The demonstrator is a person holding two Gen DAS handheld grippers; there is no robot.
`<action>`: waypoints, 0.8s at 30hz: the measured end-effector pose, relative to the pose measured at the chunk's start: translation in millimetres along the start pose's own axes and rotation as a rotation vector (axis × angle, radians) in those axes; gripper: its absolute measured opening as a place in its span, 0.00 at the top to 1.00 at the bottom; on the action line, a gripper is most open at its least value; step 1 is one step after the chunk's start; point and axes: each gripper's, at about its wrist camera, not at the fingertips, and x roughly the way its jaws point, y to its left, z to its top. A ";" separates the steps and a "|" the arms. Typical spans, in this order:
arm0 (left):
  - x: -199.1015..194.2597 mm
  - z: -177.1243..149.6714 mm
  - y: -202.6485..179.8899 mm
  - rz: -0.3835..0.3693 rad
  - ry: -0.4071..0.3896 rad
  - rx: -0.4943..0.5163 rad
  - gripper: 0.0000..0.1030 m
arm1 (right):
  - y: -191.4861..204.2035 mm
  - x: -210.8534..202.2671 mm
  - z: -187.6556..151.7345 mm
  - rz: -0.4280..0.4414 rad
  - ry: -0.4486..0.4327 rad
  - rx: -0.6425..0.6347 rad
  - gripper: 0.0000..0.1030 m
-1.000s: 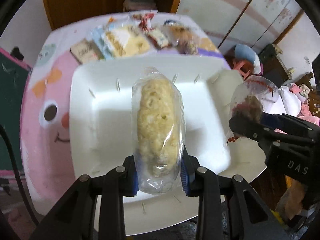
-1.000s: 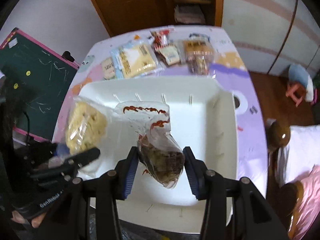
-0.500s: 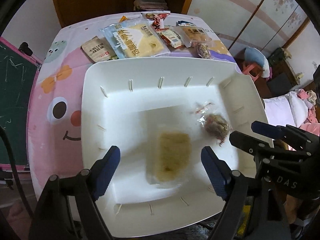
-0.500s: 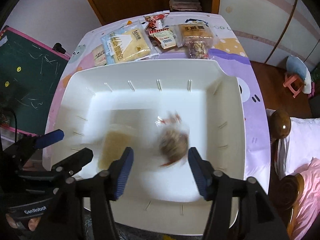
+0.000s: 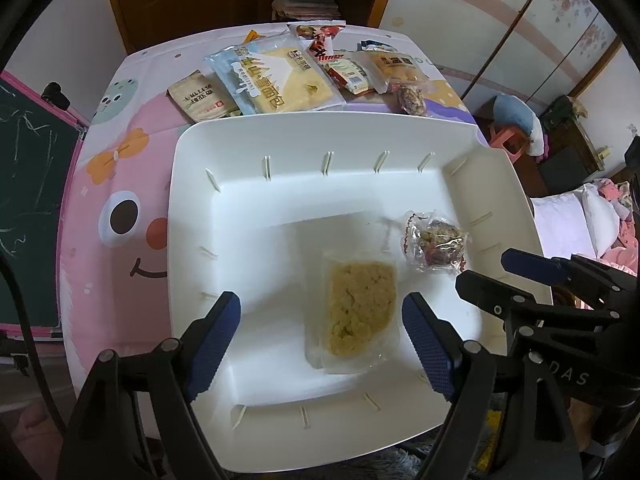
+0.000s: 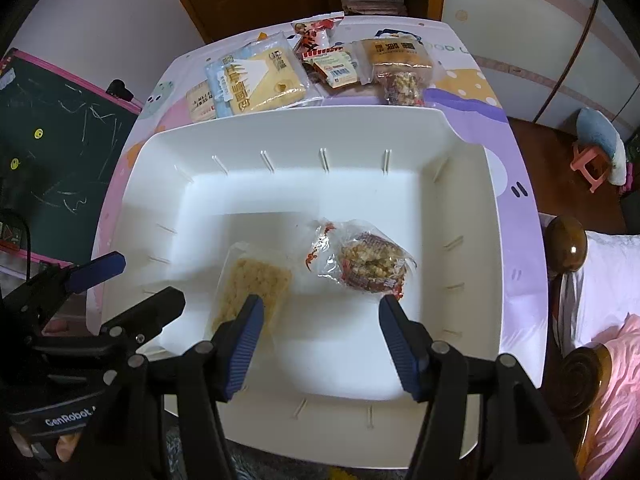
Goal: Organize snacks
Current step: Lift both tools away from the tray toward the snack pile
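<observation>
Both grippers over the white bin (image 5: 304, 184), pointing steeply down. Left gripper (image 5: 320, 336): jaws wide apart, nothing gripped, pads clear of everything. Right gripper (image 6: 320, 344): jaws apart too, narrower gap, nothing between the pads.

Two snacks lie loose on the bin floor:
- Yellow crispy bar (image 5: 360, 312) in a clear wrapper. In the left view it sits between the left jaws but below them, untouched. Long axis runs roughly toward the far wall of the bin, slightly tilted in the left view. In the right view the right gripper's left finger (image 6: 244, 344) covers its near end, so its full length isn't visible there.
- Mixed-grain snack (image 6: 372, 260) in a clear wrapper with red print, just right of the bar, close to it but apart. Lumpy; the loose wrapper tail points toward the bar in the right view. Print is unreadable.

Hidden or cut off:
- Near rim of the bin is behind the gripper bodies in both views.
- Fisheye edges are black, and the room corners are clipped.
- Remaining snacks sit on the worktop (image 5: 120, 152) past the bin's far rim: a brown packet (image 5: 200, 96), a blue-and-yellow bread pack (image 5: 276, 80), a red packet (image 5: 320, 36), a small labelled packet (image 5: 352, 76), a tan packet (image 5: 396, 64) and another grain snack (image 5: 410, 100). They overlap, so the edges are hard to separate.
- The bin's rim hides part of the blue-and-yellow pack's near edge.
- Fingertips of the person's hand (image 6: 40, 444) barely show under the left gripper body in the right view.
</observation>
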 end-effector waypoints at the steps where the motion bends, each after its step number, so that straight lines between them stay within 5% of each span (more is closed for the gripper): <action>1: -0.4 0.0 -0.1 0.001 -0.001 0.000 0.20 | -0.1 0.3 -0.1 0.001 0.001 0.000 0.41; 24: -1.3 4.6 -3.8 0.007 -0.009 0.015 0.20 | -3.4 8.3 0.2 0.016 0.013 0.010 0.41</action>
